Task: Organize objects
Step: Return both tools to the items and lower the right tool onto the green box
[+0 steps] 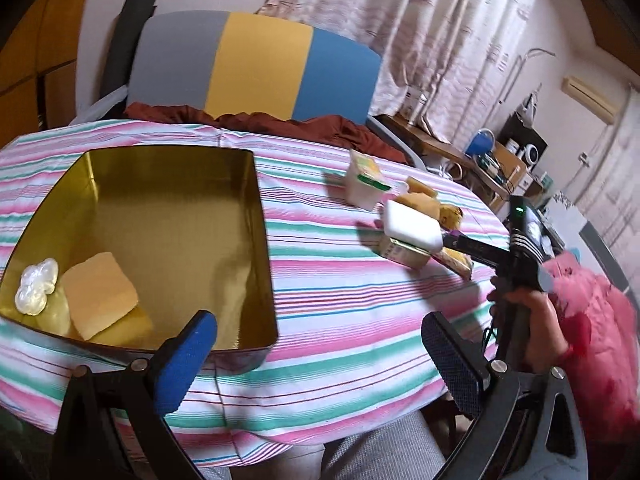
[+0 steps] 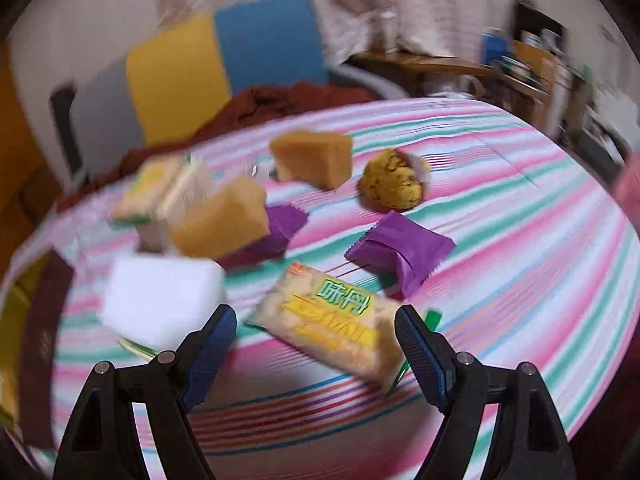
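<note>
My right gripper [image 2: 316, 332] is spread wide and holds nothing; its blue pads [image 2: 420, 350] stand either side of the nearest thing, the yellow snack packet [image 2: 334, 326], without touching it as far as I can tell through the motion blur. The packet lies flat on the striped tablecloth [image 2: 520, 240], its long axis running from far left to near right, printed face up. I judge it light, crinkly and slippery, with crisp contents that would crush, so I would take it across its short width near the middle, with a gentle squeeze.

Just left of it sits a white block [image 2: 160, 300] resting on another packet. Beyond, a purple wrapped sweet [image 2: 400, 252] lies to the right, a second purple wrapper [image 2: 280, 220] further left, half under a tan sponge-like cake [image 2: 224, 220]. Farther still are another tan cake [image 2: 312, 156], a round yellow bun [image 2: 394, 180], and a blurred green-and-yellow packet [image 2: 160, 188] at far left.

My left gripper [image 1: 316, 356] is also wide open and empty, hanging over the near edge of the table. To its left lies the gold tin [image 1: 256, 240], open side up, holding a tan cake piece [image 1: 100, 292] and a clear pearly lump [image 1: 38, 290] at its near-left end. The rest of the tin is bare, so I judge most of the sorting is yet to do.
</note>
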Demonstrator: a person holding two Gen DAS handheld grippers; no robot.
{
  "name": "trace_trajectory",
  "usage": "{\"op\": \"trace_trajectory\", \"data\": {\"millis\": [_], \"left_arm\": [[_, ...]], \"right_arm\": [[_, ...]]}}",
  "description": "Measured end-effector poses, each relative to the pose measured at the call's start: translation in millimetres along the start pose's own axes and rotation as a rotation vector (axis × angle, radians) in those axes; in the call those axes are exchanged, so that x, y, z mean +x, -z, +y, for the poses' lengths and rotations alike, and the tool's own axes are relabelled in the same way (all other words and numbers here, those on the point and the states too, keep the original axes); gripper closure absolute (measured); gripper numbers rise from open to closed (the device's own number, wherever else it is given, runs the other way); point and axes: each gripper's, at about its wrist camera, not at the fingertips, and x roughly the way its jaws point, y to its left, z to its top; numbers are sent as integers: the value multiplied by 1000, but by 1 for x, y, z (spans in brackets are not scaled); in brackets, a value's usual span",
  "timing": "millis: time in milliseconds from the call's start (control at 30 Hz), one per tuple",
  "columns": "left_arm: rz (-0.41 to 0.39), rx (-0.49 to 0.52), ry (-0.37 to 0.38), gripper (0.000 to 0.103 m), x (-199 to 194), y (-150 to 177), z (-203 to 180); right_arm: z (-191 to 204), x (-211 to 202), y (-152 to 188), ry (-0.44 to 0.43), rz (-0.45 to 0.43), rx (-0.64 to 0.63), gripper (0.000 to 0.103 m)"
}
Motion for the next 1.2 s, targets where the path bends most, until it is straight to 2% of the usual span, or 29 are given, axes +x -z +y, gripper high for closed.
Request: {"op": "trace_trajectory", "data": {"millis": [67, 133, 167, 233, 300, 367, 467, 500, 567, 633, 733, 833, 933, 1067, 1133, 1200], "left_arm": [[2, 6, 1, 0, 0, 1, -3], [4, 7, 0, 0, 3, 1, -5], [11, 5, 2, 0, 5, 1, -6], [24, -3, 6, 0, 9, 1, -7], [34, -5, 9, 0, 13, 0, -9], [36, 2, 10, 0, 13, 1, -11], [30, 17, -1, 0, 12, 1, -13], [32, 12, -3, 0, 12, 1, -12], [35, -5, -1, 0, 13, 2, -9], [41, -17, -1, 0, 14, 2, -8], [42, -22, 1, 0, 15, 1, -8], [33, -11, -6, 0, 11, 1, -8], [28, -21, -9, 0, 10, 0, -5], [38, -35, -2, 0, 13, 0, -3], [41, -33, 0, 0, 14, 0, -4], [44, -28, -2, 0, 16, 0, -6]], "right_arm": [[-1, -2, -3, 27, -5, -57, 24], [4, -11, -6, -2, -43, -87, 24], [10, -12, -7, 19, -47, -111, 24], [24, -7, -10, 118, -41, -150, 24], [37, -2, -11, 118, -32, -164, 24], [54, -3, -6, 68, -26, -169, 24], [85, -22, 7, -109, -70, -237, 26], [92, -28, 11, -125, -83, -259, 26], [91, -29, 14, -94, -89, -234, 25], [79, -23, 11, -77, -66, -119, 25], [72, -11, 10, -151, -15, -18, 25], [76, -5, 12, -119, -18, -37, 25], [70, 9, 10, -160, 35, -23, 25], [72, 2, 25, -322, 99, -29, 25], [76, -7, 33, -355, 87, -72, 25], [76, -16, 33, -311, 32, -117, 25]]}}
